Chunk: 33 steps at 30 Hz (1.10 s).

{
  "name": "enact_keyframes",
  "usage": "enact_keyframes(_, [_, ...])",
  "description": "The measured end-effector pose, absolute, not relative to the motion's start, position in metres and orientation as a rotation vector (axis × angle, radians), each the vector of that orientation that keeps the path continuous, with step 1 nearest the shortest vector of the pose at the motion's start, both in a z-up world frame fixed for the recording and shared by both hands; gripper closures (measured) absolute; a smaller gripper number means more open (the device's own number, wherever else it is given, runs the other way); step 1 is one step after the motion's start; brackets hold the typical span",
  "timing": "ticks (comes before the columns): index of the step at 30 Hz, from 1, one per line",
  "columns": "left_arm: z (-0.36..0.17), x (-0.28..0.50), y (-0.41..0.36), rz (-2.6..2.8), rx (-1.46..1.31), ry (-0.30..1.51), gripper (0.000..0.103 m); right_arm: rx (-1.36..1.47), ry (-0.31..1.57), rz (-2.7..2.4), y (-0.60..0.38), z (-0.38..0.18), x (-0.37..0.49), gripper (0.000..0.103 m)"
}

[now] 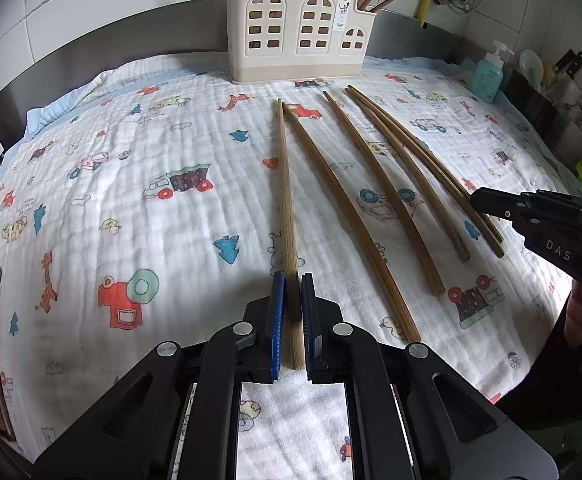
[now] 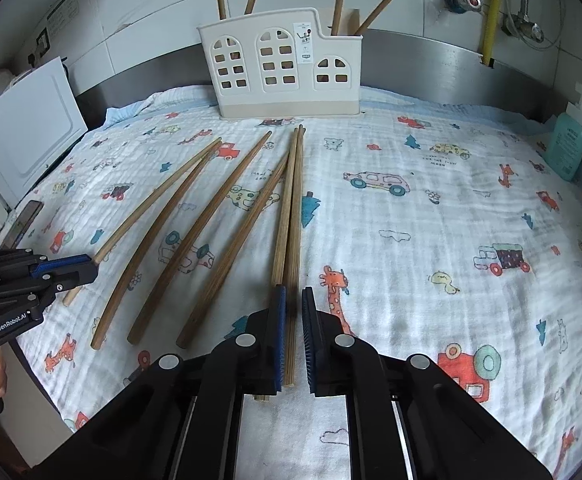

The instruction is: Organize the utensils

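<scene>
Left gripper (image 1: 292, 316): blue pads clamped on the near end of one chopstick (image 1: 287, 216), lying on the printed cloth (image 1: 131, 184). Right gripper (image 2: 292, 330): jaws closed on a chopstick pair (image 2: 291, 216). Three more chopsticks (image 2: 195, 240) lie between them; cream utensil holder (image 2: 279, 68) stands beyond.

Left gripper (image 1: 292, 280): blue-padded jaws closed on one long brown wooden chopstick (image 1: 285, 200); four more lie beside it on the cartoon-printed white cloth (image 1: 131, 152).
</scene>
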<state>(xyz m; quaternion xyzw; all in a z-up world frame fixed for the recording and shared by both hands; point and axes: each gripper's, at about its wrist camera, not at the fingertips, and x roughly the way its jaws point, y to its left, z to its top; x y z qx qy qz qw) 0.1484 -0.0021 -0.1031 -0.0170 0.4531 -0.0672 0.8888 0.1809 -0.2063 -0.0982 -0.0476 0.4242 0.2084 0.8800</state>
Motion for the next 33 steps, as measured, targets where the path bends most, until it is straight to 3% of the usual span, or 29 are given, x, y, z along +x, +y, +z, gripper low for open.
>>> enact_keyframes(25, [-0.103, 0.150, 0.002, -0.140, -0.089, 0.946, 0.095, -0.120, 0.867, 0.426, -0.205, -0.103, 0.175, 0.096])
enact_keyframes(33, [-0.079, 0.145, 0.007, -0.127, -0.063, 0.888, 0.096, -0.109, 0.775, 0.415, -0.214, -0.066, 0.165, 0.096])
